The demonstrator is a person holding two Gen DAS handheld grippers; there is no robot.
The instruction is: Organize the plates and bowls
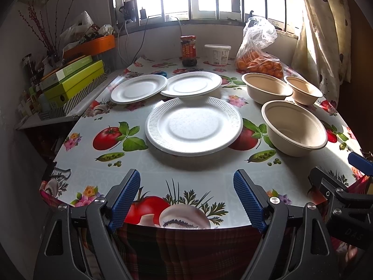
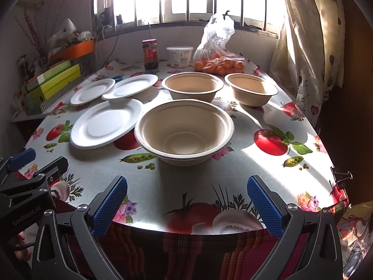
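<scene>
Left gripper (image 1: pixel 187 194): jaws apart, empty, facing the near white ribbed paper plate (image 1: pixel 194 125).
Right gripper (image 2: pixel 187 200): jaws apart, empty, facing the near beige pulp bowl (image 2: pixel 184 131).
Right view only: sunlit right edge of the floral oilcloth table (image 2: pixel 310 170).

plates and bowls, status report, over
Left hand-held gripper open, empty; right hand-held gripper open, empty. Three plates and three bowls unstacked on the table, middle plate overlapping its neighbours. Nothing blocking approach.

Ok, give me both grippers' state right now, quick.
Left gripper: open, holding nothing, at the near table edge.
Right gripper: open, holding nothing, short of the nearest bowl.
</scene>
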